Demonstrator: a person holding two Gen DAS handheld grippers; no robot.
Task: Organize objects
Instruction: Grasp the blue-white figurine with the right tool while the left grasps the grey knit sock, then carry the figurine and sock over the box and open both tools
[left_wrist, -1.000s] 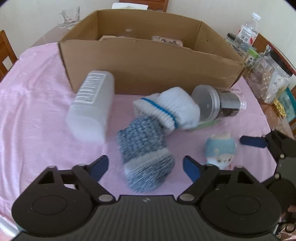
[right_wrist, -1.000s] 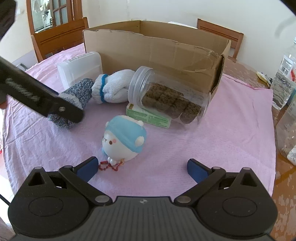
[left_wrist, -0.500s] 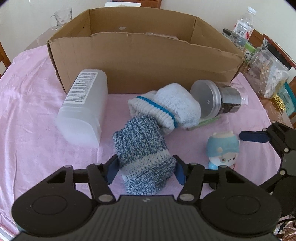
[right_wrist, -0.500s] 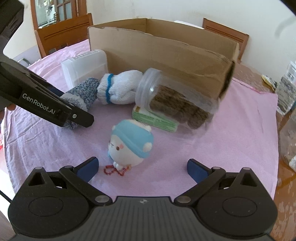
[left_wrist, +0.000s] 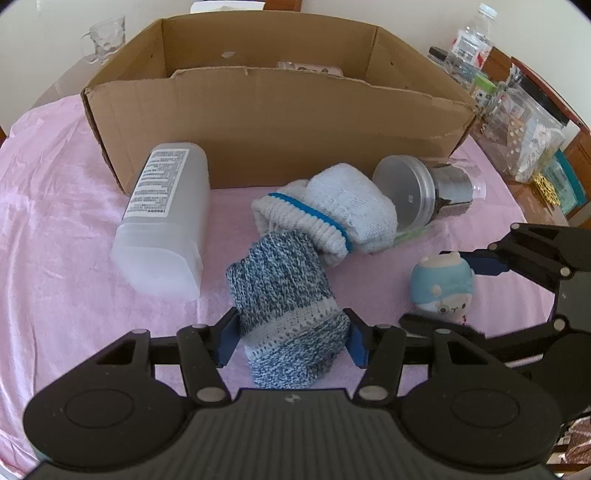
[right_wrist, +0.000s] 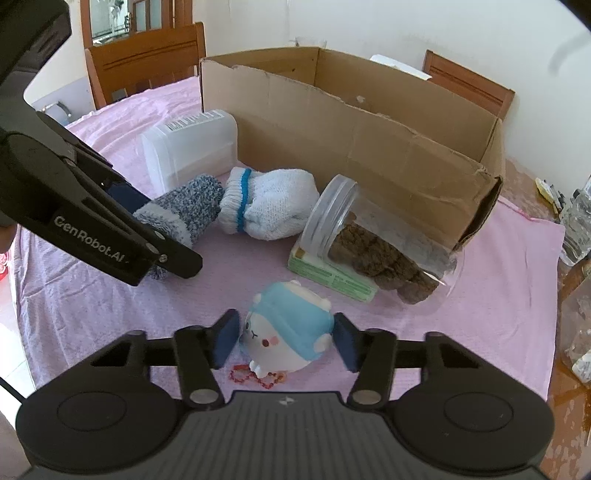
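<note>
Cardboard box (left_wrist: 280, 122) is seen straight ahead of both grippers, open-topped, on a pink cloth (left_wrist: 55, 206); its contents are mostly hidden by the front wall. White plastic bottle (left_wrist: 164, 218) is laid on its side ahead-left of the left gripper (left_wrist: 290, 338), beside the box; a printed label is carried, text too small to be read. Clear jar (right_wrist: 373, 243) with dark brown lumps is tipped over ahead-right of the right gripper (right_wrist: 282, 341), resting partly on a green carton (right_wrist: 332, 275) whose print is illegible. White sock roll with blue band (left_wrist: 328, 214) is touched by the blue-grey knit sock roll (left_wrist: 284, 299). The latter is pinched between the left pads. Blue-capped plush toy (right_wrist: 284, 332) is bracketed by the right pads, which are close at both sides; contact cannot be confirmed. Red bead string (right_wrist: 255, 376) is partly hidden under the toy. "GenRobot.AI" is read on the left gripper in the right wrist view.
</note>
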